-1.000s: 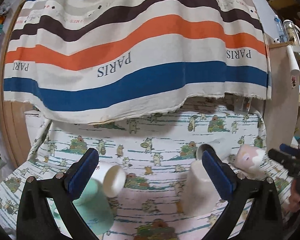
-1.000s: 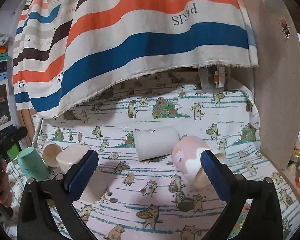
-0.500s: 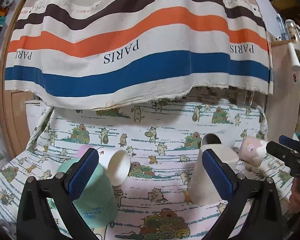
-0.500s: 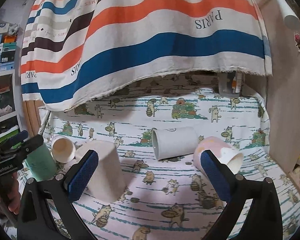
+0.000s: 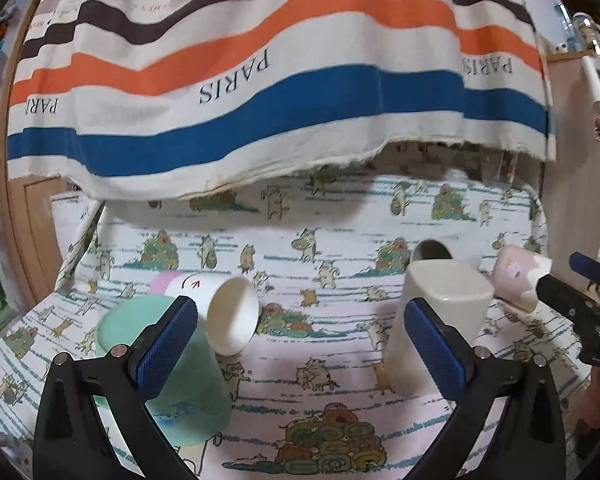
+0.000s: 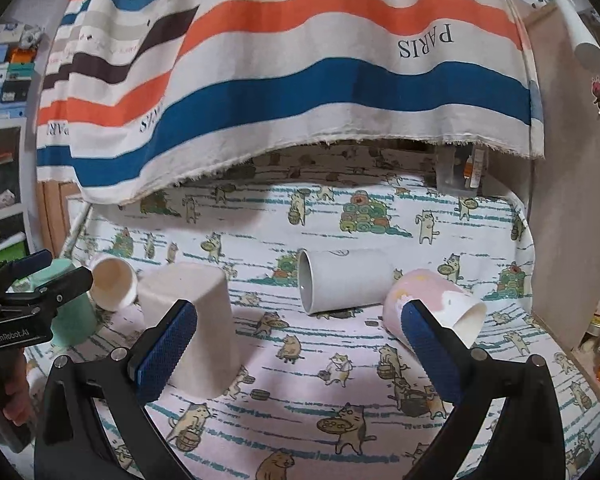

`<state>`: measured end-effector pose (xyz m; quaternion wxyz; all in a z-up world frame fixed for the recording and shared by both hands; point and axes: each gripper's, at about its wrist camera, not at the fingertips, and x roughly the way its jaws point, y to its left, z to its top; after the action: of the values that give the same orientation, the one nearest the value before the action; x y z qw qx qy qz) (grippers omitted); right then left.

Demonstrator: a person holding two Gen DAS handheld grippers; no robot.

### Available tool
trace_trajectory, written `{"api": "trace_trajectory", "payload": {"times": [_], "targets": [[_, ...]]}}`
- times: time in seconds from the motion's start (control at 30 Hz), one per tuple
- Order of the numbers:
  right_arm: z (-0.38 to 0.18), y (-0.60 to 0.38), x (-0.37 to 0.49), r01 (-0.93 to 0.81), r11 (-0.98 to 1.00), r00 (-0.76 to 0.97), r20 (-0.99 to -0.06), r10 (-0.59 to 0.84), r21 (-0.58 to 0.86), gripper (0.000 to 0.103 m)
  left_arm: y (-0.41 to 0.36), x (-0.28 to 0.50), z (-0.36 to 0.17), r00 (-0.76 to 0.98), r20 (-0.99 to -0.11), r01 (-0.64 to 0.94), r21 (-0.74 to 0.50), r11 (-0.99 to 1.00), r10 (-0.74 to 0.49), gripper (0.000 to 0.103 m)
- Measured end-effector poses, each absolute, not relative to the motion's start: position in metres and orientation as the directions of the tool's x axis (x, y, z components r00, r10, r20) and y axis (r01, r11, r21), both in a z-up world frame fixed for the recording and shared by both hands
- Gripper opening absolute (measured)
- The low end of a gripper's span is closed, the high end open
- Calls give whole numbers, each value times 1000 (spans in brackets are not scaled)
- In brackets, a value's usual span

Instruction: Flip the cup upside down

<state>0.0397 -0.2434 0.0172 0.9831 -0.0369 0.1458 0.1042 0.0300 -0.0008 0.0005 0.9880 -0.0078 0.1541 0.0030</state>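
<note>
A: Since a second ago, both grippers have pulled back and risen, and the cream cup (image 6: 192, 320) now shows whole, standing mouth-down on the cat-print cloth (image 6: 340, 380).

B: How many cups do you count?

A: Five. In the right wrist view: the cream cup at nine o'clock of centre, upside down; a grey cup (image 6: 344, 286) on its side near centre, mouth toward nine o'clock; a pink-and-white cup (image 6: 432, 304) tipped over at three o'clock; a small white cup (image 6: 112, 282) on its side; and a mint cup (image 6: 70, 312) at the far nine o'clock edge, mouth-down.

B: And the tongs?

A: Two. The right gripper (image 6: 296, 350) has its jaws wide apart, holding nothing. The left gripper (image 5: 300, 340) is likewise spread and empty; its left finger overlaps the mint cup (image 5: 160, 360) in its own view.

B: Anything else?

A: One striped drape (image 5: 260, 80) reading "PARIS" at twelve o'clock.
</note>
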Motion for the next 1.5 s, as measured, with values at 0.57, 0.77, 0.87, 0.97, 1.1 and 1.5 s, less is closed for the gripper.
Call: {"api": "trace_trajectory", "payload": {"times": [0.57,0.77,0.87,0.97,1.1,1.5], "targets": [[18,-244,39,-201,979,939,-293,180,-43,103,-1,27,-1,956,-291,-38,-10,999,33,103],[18,-243,39,-212,976,937,-293,190,-47,103,0,28,-1,956,-292,-41,-14,999,35,103],[18,-243,39,-213,976,937,-295,190,-47,103,0,27,-1,956,-290,-40,-12,999,35,103],[17,-243,38,-213,976,937,-294,190,-47,103,0,27,-1,956,-291,-40,-13,999,35,103],[18,-243,38,-213,976,937,-294,190,-47,103,0,27,-1,956,-292,-41,-11,999,36,103],[18,-243,38,-213,976,937,-294,190,-47,103,0,27,-1,956,-292,-41,-11,999,36,103]]}}
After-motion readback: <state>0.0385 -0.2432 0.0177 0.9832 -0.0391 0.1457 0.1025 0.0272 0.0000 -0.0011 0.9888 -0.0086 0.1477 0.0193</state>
